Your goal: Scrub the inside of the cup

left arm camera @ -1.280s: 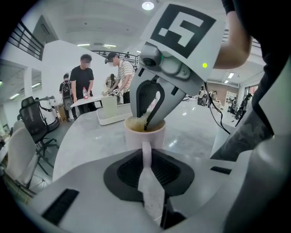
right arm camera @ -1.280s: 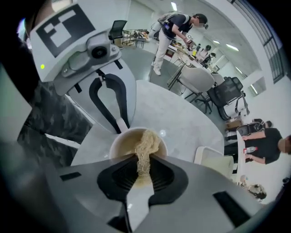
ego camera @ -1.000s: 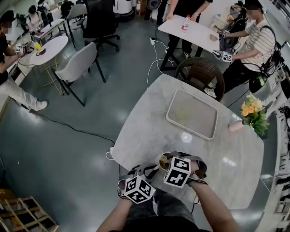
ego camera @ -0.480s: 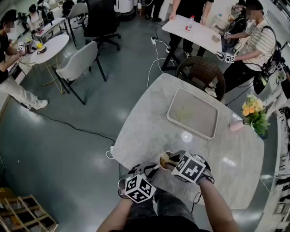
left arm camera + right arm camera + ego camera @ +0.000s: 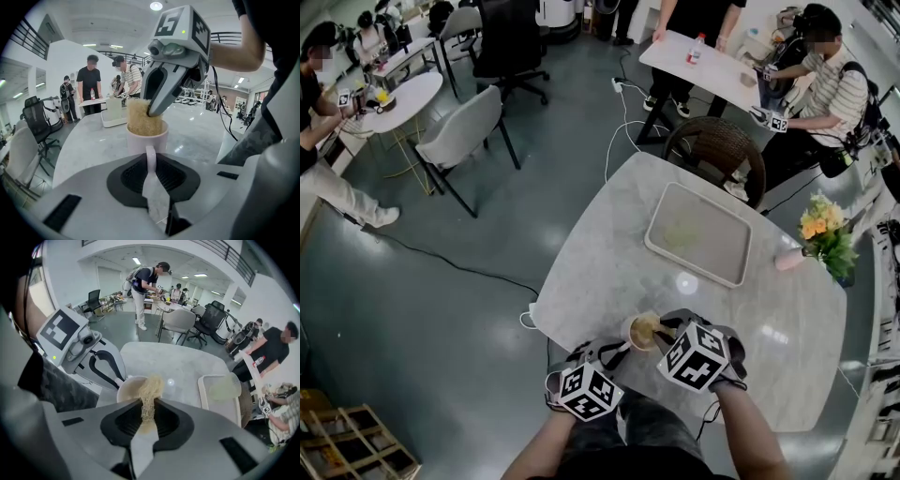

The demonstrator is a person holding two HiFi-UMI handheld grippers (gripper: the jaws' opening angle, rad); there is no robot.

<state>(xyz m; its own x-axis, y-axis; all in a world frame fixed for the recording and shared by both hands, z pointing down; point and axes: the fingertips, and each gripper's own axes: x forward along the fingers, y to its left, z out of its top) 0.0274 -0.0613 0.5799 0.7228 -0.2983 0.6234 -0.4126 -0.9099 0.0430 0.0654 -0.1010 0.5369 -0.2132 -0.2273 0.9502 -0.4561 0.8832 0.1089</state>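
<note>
The cup [image 5: 639, 330] sits near the tabletop [image 5: 609, 253] edge; the left hand-held gripper [image 5: 151, 165] pinches its handle [image 5: 150, 151]; the cup looks hard and could break; the right hand-held gripper [image 5: 148, 412] squeezes the soft scrubber [image 5: 151, 386] inside it.

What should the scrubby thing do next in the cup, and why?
Probably push it deeper down and twist. The right gripper pinches the scrubber, which sticks up above the rim of the cup, while the left gripper clamps the handle to steady it.
</note>
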